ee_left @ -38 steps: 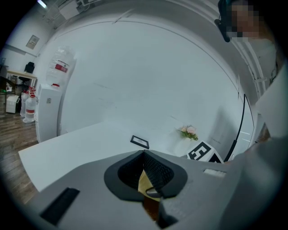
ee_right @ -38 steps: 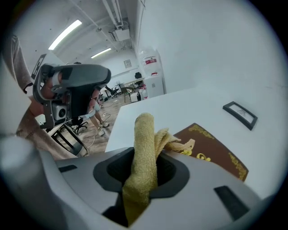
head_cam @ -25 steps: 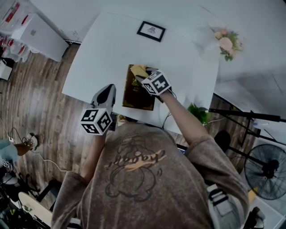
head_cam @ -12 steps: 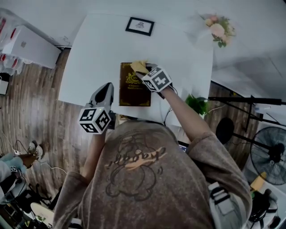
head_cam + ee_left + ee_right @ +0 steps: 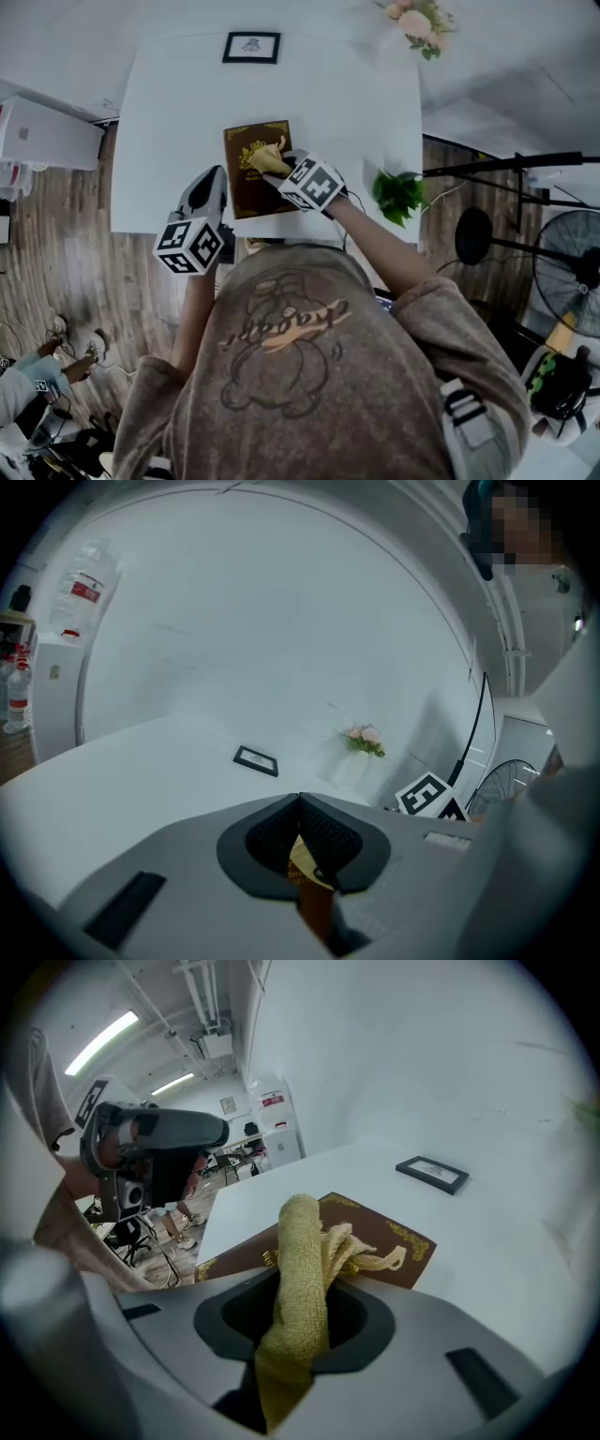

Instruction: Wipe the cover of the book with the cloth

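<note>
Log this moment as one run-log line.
right gripper: shut on yellow cloth, cloth end on book | left gripper: shut, empty, left of book

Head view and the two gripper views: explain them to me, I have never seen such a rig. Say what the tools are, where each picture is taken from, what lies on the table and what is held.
There is no robot here: a person holds a two-jaw gripper in each hand, and the cubes with square markers are part of them. The head view comes from a camera on the person's head, looking down. The other two come from a camera on each gripper, looking along its jaws. On the white table lie a brown book and a small framed picture; flowers stand at its far corner. The right gripper is shut on a yellow cloth that rests on the book's cover. The left gripper hangs beside the book, jaws together, empty.
</note>
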Available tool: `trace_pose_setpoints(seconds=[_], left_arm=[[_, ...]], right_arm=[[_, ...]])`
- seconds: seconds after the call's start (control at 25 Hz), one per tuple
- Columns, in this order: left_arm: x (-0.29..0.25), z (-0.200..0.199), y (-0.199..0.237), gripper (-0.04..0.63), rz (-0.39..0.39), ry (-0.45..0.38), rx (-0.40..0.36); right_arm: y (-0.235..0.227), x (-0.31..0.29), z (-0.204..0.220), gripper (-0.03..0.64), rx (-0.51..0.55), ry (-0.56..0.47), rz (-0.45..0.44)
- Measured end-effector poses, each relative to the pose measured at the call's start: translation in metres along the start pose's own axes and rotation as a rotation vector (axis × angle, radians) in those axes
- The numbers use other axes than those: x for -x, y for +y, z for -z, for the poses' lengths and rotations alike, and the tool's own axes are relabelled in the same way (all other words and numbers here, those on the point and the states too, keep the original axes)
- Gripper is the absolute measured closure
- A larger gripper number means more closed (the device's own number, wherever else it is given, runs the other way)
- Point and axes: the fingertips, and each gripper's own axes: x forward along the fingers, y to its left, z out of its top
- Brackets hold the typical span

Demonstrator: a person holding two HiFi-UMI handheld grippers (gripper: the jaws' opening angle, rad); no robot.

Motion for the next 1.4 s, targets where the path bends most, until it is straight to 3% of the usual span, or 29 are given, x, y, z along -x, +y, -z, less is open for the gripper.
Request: trace_pose_setpoints(seconds=[0.24,0.6,0.8,0.92,1.2,1.4], left_arm=[[-0.011,0.002,-0.016,0.592,0.052,0.016,-0.012],[-0.019,0.002,-0.028,0.592,0.096,0.04,-0.034],[-0.026,-0.013,-0.046,0.592,0.172,0.053,-0.09],[-0.031,-0.031,-0.057,0.592,0.218,0.047,-0.128],[-0.038,-0.065,-0.085,0.592,0.303,0.061,-0.171],[-0.026,-0.082,-0.104,0.592,0.338,0.025,-0.159]], right_arm=[[0.029,0.009,0.022,0.508,-0.015,0.007,-0.02],[0.052,0.022,0.043,0.508,-0.12,-0.026,-0.045],[0.055,0.049,0.056,0.508,-0.277,-0.091,-0.101],[0.034,0.083,0.044,0.508,-0.36,-0.207,-0.061],[-0.016,0.184,-0.014,0.508,-0.317,-0.413,0.121],[-0.022,0.239,-0.044,0.508,-0.324,-0.529,0.217]])
